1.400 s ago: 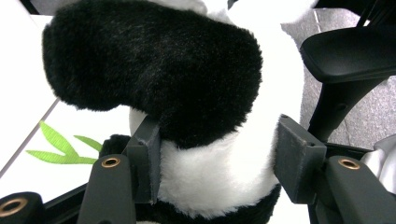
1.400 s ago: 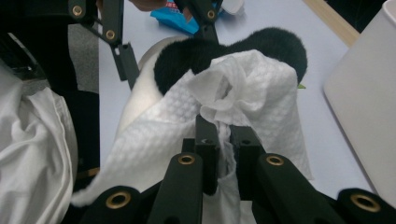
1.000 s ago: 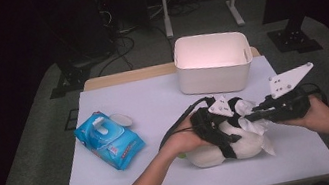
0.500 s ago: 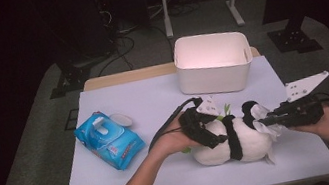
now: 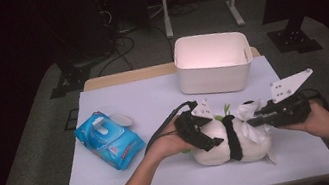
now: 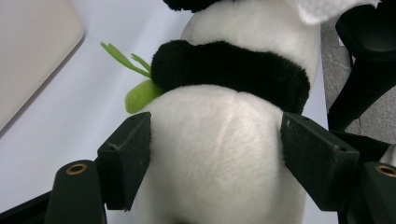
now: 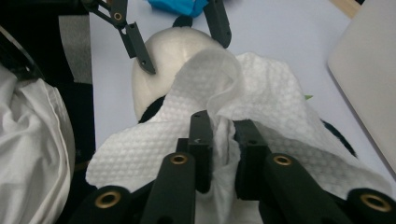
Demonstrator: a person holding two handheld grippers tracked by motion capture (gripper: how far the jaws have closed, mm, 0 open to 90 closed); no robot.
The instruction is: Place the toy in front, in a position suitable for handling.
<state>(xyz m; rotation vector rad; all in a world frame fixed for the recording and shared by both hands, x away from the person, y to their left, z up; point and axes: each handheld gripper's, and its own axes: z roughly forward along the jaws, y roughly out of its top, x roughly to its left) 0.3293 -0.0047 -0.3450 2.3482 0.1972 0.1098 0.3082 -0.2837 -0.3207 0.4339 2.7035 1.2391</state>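
The left gripper (image 5: 204, 129) sits over the rear half of the toy panda (image 5: 231, 139), which lies on its side on the bench (image 5: 153, 99), just in front of the white tub (image 5: 213, 61). Its jaws have just been opening; in the left gripper view the pads (image 6: 126, 158) flank the panda's (image 6: 219, 154) white body at either side, resting at the fur rather than squeezing it in. A second ago the right gripper (image 5: 263, 119) was higher and tilted; now it lies level at the panda's head end, and its jaws have just been opening a little while still pinching a fold of a wet wipe (image 7: 261, 107) draped over the toy. That suggests wiping the panda is under way, the left gripper steadying it.

The panda is soft plush, white with a black band and a green felt sprig (image 6: 135, 88). The wipe is thin, dimpled and limp. A blue wipe packet (image 5: 109, 139) lies well to the left, glossy and crinkled.
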